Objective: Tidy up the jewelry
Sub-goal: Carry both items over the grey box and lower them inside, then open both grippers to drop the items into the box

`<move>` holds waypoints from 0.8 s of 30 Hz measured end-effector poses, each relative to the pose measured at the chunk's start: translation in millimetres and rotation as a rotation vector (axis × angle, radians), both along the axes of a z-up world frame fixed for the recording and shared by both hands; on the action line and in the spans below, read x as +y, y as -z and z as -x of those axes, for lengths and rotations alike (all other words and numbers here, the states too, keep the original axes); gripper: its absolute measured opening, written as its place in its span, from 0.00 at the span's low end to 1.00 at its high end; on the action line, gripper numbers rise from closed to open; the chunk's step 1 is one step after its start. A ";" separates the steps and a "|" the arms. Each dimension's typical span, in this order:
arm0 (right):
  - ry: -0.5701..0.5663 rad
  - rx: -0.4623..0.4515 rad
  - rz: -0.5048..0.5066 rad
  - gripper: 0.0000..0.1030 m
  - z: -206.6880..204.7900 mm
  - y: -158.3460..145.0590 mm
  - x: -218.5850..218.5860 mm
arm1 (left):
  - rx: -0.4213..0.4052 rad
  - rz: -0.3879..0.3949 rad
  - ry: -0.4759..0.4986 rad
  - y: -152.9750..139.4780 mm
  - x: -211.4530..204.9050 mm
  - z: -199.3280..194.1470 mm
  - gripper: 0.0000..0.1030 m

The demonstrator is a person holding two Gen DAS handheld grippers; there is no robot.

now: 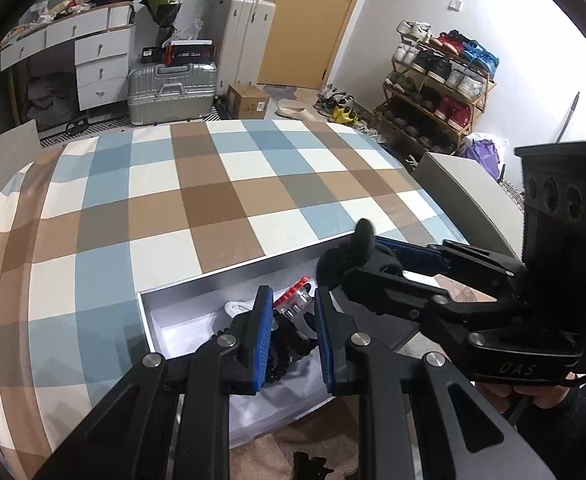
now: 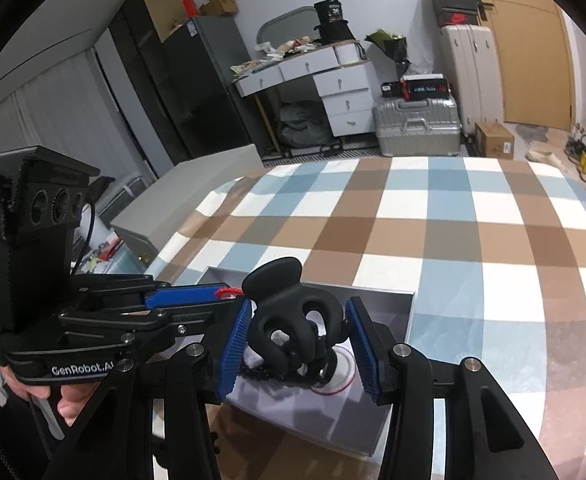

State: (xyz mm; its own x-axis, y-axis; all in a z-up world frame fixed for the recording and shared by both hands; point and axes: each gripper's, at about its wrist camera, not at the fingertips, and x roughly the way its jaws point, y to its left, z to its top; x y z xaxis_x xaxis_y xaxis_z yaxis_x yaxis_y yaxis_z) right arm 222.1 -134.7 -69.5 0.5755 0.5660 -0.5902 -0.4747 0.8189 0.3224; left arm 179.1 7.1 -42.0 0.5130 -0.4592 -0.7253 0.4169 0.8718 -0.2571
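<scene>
A shallow grey box with a white lining sits on the checked tablecloth, near its front edge. My right gripper is shut on a black claw hair clip and holds it over the box. It also shows in the left wrist view. My left gripper is open above the box. Between its fingers lie a red and clear clip and a black beaded chain. A black chain and a round white piece with a red rim lie under the right gripper.
The checked tablecloth stretches far beyond the box. A small black item lies on the cloth in front of the box. A grey chair back stands at the right table edge. Suitcases, a desk and a shoe rack stand beyond.
</scene>
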 end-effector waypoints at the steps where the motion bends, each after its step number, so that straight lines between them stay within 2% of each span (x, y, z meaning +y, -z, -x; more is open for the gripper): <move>1: 0.000 0.004 -0.004 0.47 -0.7 0.6 -0.4 | -0.006 -0.001 -0.002 -1.0 -0.3 1.3 0.15; 3: 0.002 0.003 -0.017 0.47 0.2 -0.2 -1.6 | -0.015 -0.022 -0.009 -1.4 -1.1 1.2 0.16; 4: 0.004 0.001 -0.024 0.48 0.5 -0.9 -2.1 | -0.020 -0.036 -0.016 -1.5 -1.0 0.9 0.21; 5: 0.011 -0.001 -0.031 0.48 0.8 -1.6 -3.7 | -0.023 -0.044 -0.021 -0.9 -0.8 0.5 0.32; 6: 0.019 -0.001 -0.038 0.51 1.0 -2.0 -5.8 | -0.028 -0.046 -0.028 -1.1 0.3 1.6 0.39; 8: 0.031 0.001 -0.047 0.52 2.3 -2.0 -9.2 | -0.045 -0.046 -0.048 -2.0 3.6 4.1 0.56; 11: 0.046 0.001 -0.056 0.52 9.2 -1.6 -15.1 | -0.053 -0.022 -0.046 -5.6 8.0 11.5 0.60; 15: 0.075 -0.012 -0.064 0.52 22.5 -6.8 -24.7 | -0.079 -0.048 -0.059 -9.9 7.6 21.9 0.61; 20: 0.090 -0.076 -0.067 0.67 47.0 -19.9 -31.7 | -0.101 -0.056 -0.089 -15.9 10.9 36.3 0.62; 21: 0.091 -0.093 -0.067 0.71 54.4 -22.9 -32.5 | -0.110 -0.060 -0.099 -17.1 11.7 40.1 0.64; 23: 0.089 -0.113 -0.070 0.74 64.5 -27.0 -33.0 | -0.127 -0.067 -0.135 -18.6 14.4 45.3 0.77; 24: 0.088 -0.121 -0.068 0.76 69.9 -28.5 -32.8 | -0.135 -0.063 -0.151 -19.7 16.8 48.8 0.79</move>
